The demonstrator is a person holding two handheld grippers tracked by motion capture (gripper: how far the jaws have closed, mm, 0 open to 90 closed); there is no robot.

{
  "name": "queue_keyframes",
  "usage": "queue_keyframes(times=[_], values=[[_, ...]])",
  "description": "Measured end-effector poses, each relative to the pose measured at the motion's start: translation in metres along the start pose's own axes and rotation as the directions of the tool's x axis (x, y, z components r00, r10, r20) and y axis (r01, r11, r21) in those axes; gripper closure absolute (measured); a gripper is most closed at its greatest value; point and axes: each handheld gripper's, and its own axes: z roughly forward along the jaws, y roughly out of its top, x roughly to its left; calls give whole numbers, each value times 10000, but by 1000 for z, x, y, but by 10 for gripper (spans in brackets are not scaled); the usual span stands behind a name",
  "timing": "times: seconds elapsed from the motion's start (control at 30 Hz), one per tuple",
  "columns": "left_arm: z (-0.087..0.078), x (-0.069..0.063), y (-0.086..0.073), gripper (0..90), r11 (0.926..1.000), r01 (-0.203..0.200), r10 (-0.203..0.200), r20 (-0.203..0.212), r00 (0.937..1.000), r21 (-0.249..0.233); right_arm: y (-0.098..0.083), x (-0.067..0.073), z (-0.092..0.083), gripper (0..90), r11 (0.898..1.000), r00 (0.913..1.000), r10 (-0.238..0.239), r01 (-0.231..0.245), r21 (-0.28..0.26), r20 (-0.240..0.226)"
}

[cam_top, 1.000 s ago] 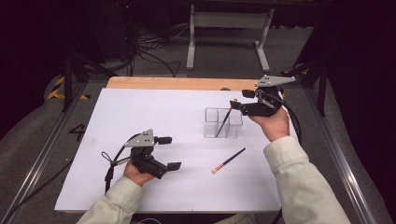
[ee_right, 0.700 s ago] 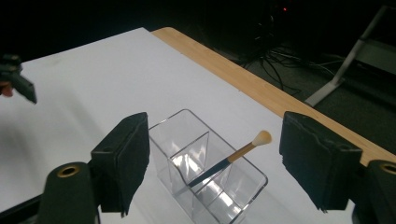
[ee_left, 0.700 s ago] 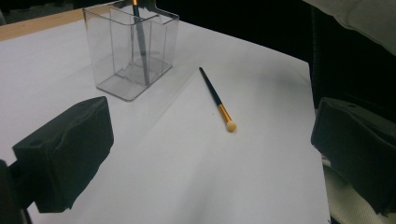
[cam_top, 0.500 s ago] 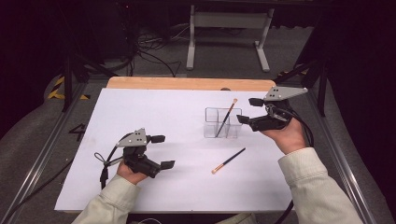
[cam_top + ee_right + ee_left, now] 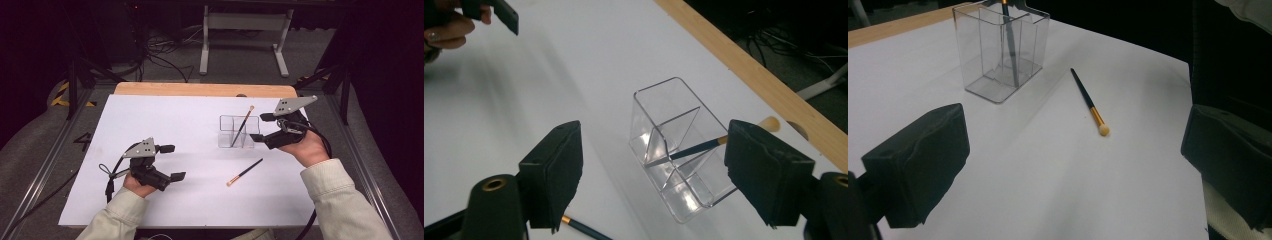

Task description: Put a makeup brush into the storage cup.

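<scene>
Work in hand: two brushes were going into a clear holder (image 5: 238,132) — one brush stood in it, the other lay on the white sheet (image 5: 165,120).

Right gripper (image 5: 262,127): its jaws stood apart with nothing between them, and they had just been opening and then easing in a little. It hung just beside the holder, on the holder's right in the high view.

Left gripper (image 5: 170,162): jaws wide and bare, held low over the sheet, well apart from the holder.

Stood brush (image 5: 243,124): leaned in the holder with its pale tip up and away from the right gripper; in the right gripper view its handle passed right behind that gripper's right jaw.

Loose brush (image 5: 244,172): flat on the sheet, near and below the right gripper, and ahead of the left gripper between its jaws' lines in the left gripper view (image 5: 1090,102).

Risk, holder: it looked light and empty-walled — a jaw swinging past could likely nudge it or tip it, spilling the stood brush.

Risk, stood brush: its tip stuck out above the rim, so a hand drawing back low could catch it and lever it out.

Risk, loose brush: thin and round, flat on a smooth sheet; jaws closing off-centre would probably roll it or flick it aside rather than lift it.

Risk, insertion: the holder's dividers made narrow cells, so a tilted brush might strike a wall and push the holder along.
</scene>
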Motion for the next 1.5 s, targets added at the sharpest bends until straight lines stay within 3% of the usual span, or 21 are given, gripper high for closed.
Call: queue_keyframes(times=[0.27,0.57,1.1,1.5], values=[[-7,-1,-3,0,9999,90,-90,-189,9998,-51,-1,3,7,319,9970,9977,-535,558,533,-423],[-13,-1,-6,0,9997,184,-190,-376,9991,-157,-1,7,19,328,9877,9947,-758,845,1314,-698],[-30,2,-12,0,9989,361,-384,-842,9957,-287,-5,9,35,337,9713,9880,-952,1190,2062,-1217],[-34,5,-13,0,9984,418,-453,-971,9942,-369,-12,13,50,340,9586,9837,-927,1300,2535,-1540]])
